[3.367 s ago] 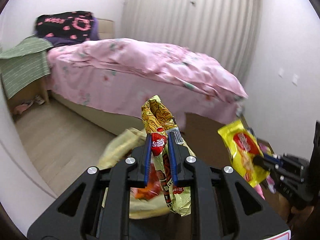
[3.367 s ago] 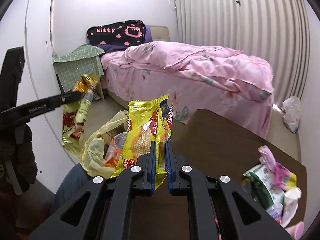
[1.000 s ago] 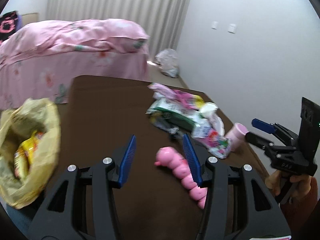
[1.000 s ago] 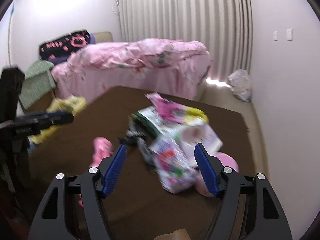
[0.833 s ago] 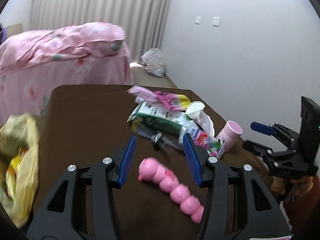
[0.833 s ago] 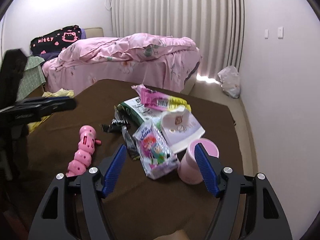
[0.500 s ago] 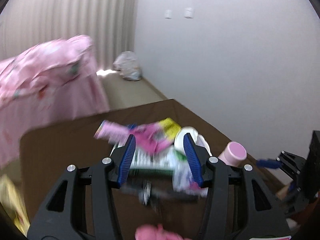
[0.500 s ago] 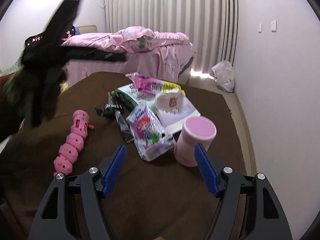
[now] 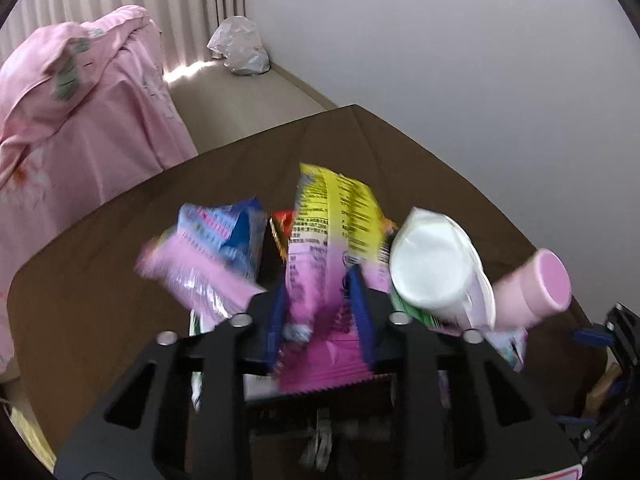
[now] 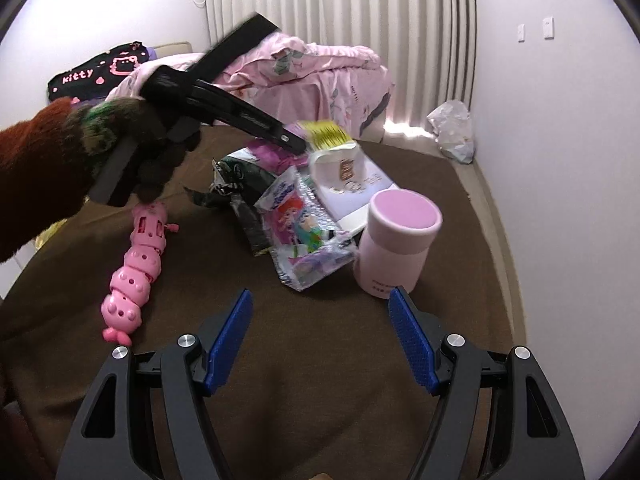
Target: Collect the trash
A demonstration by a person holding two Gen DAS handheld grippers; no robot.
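- The left gripper (image 9: 320, 312) has its blue jaws pressed against a pink and yellow wrapper (image 9: 324, 264), which stands up between them; this view is blurred.
- In the right wrist view, the left gripper (image 10: 298, 145) reaches into the far side of the trash pile, at 12 o'clock from the right gripper, with the wrapper's yellow end (image 10: 326, 134) showing at its tip.
- The right gripper (image 10: 320, 334) is wide open and holds nothing, hovering over the brown table (image 10: 320, 360).
- The trash pile lies near the table's middle: a cartoon-printed packet (image 10: 304, 228) toward 12 o'clock of the right gripper, a white tub (image 10: 340, 168) beyond it, and dark wrappers (image 10: 236, 184) at 11 o'clock.
- A pink cup (image 10: 396, 236) stands upright at 1 o'clock, just beside the cartoon packet.
- A pink caterpillar toy (image 10: 138, 264) lies at 10 o'clock, apart from the pile.
- A pink-covered bed (image 10: 320, 72) sits beyond the table, and a white plastic bag (image 10: 452, 128) lies on the floor by the wall.
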